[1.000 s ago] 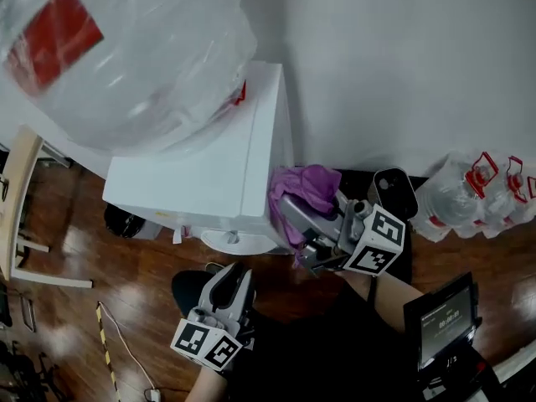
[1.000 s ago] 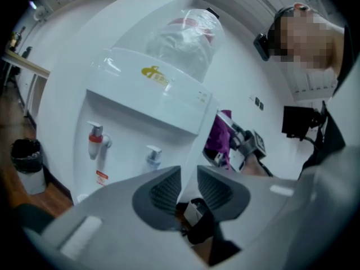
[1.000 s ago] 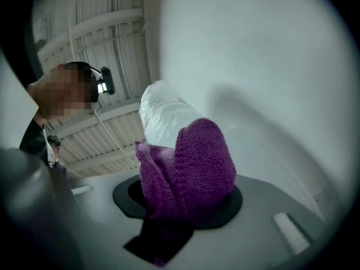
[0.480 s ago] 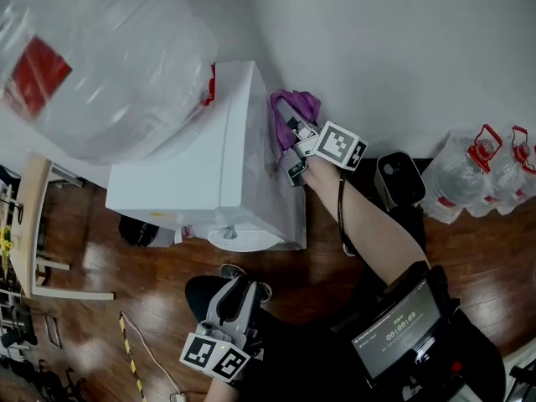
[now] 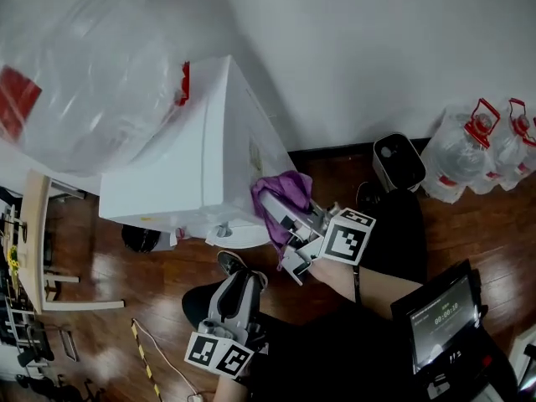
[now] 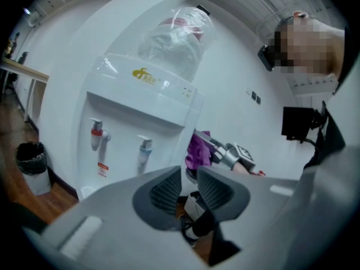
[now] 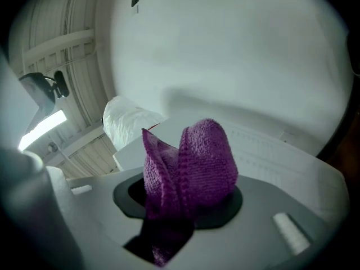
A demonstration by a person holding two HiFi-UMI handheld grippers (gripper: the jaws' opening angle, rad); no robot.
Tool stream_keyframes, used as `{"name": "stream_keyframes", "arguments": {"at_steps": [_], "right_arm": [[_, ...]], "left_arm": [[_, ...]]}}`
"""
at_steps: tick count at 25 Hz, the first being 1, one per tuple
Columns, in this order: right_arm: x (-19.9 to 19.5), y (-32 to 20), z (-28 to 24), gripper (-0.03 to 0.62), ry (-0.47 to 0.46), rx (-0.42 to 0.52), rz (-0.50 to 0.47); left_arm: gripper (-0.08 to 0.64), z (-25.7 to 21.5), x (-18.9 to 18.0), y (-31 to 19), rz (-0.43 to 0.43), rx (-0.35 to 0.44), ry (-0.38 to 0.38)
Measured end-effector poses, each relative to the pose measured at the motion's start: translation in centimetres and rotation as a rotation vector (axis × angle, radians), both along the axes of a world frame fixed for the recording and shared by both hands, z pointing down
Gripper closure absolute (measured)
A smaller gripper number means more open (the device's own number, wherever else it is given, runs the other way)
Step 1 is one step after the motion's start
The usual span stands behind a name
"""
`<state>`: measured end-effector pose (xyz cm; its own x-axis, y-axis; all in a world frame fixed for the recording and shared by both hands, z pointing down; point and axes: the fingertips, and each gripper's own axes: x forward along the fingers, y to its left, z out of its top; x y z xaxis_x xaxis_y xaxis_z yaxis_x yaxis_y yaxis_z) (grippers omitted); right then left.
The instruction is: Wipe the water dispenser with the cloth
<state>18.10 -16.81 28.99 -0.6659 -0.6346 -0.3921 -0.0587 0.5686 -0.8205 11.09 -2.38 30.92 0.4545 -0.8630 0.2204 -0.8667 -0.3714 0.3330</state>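
Observation:
The white water dispenser (image 5: 201,153) stands against the wall, with a plastic-wrapped bottle (image 5: 75,82) on top. My right gripper (image 5: 285,216) is shut on a bunched purple cloth (image 5: 280,193), which lies against the lower front corner of the dispenser's right side. In the right gripper view the cloth (image 7: 191,165) bulges out between the jaws of the right gripper (image 7: 180,198), with the dispenser's white side panel (image 7: 281,156) behind it. My left gripper (image 5: 237,279) hangs low in front of the dispenser. Its jaws stand a little apart and hold nothing (image 6: 188,187). It faces the red tap (image 6: 97,133) and the blue tap (image 6: 144,148).
Large water jugs (image 5: 473,153) stand by the wall at the right. A small black container (image 5: 398,162) sits beside them. A black bin (image 5: 138,237) and a wooden table (image 5: 33,241) are left of the dispenser. A small screen (image 5: 440,312) hangs at the person's front.
My right gripper carried the cloth from low on the dispenser's right side up near the top, then back down to the lower front corner. The left gripper stayed put.

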Motion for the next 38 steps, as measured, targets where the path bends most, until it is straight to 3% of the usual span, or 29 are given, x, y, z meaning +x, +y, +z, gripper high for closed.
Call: {"name": "stream_keyframes", "arguments": {"at_steps": [3, 7, 10, 14, 18, 20, 22, 26, 28, 30, 34, 37, 38], "right_arm": [[0.5, 1.7, 0.5, 0.433, 0.026, 0.01, 0.018], [0.8, -3.7, 2.5, 0.433, 0.156, 0.066, 0.098], [0.9, -10.9, 4.2, 0.433, 0.329, 0.117, 0.153], [1.4, -19.5, 7.6, 0.433, 0.699, 0.121, 0.179], [1.1, -20.0, 9.5, 0.433, 1.103, 0.266, -0.01], [0.8, -16.7, 10.9, 0.433, 1.323, 0.395, -0.168], [-0.2, -11.4, 12.3, 0.433, 1.474, 0.525, -0.339], [-2.0, 0.8, 13.6, 0.433, 1.546, 0.718, -0.629], [-2.6, 5.3, 13.8, 0.433, 1.544, 0.795, -0.723], [-3.0, 6.7, 13.9, 0.433, 1.541, 0.825, -0.768], [-2.3, -0.4, 15.0, 0.433, 1.611, 0.707, -0.73], [-0.2, -10.7, 16.3, 0.433, 1.713, 0.533, -0.6], [-0.1, -13.6, 16.4, 0.433, 1.696, 0.477, -0.56]], "left_arm": [[0.448, 1.5, 0.1, 0.4, 0.017, -0.034, 0.012], [0.448, 3.3, -0.4, 0.1, 0.05, -0.085, 0.023], [0.447, 3.7, -0.7, -0.1, 0.062, -0.094, 0.024], [0.446, 3.1, -1.0, -0.1, 0.054, -0.087, 0.024], [0.447, 3.0, -1.3, -0.1, 0.042, -0.078, 0.028], [0.447, 3.2, -1.1, 0.0, 0.043, -0.079, 0.032], [0.447, 3.3, -0.8, 0.1, 0.047, -0.079, 0.038], [0.446, 3.2, 0.2, 0.6, 0.066, -0.075, 0.056], [0.448, 3.4, 0.4, 0.7, 0.071, -0.078, 0.061], [0.446, 3.9, 0.5, 0.8, 0.071, -0.087, 0.062], [0.447, 4.3, 0.8, 0.9, 0.066, -0.095, 0.072], [0.447, 4.7, 1.0, 0.5, 0.074, -0.09, 0.052], [0.448, 5.0, 1.1, 0.3, 0.08, -0.088, 0.032]]}}
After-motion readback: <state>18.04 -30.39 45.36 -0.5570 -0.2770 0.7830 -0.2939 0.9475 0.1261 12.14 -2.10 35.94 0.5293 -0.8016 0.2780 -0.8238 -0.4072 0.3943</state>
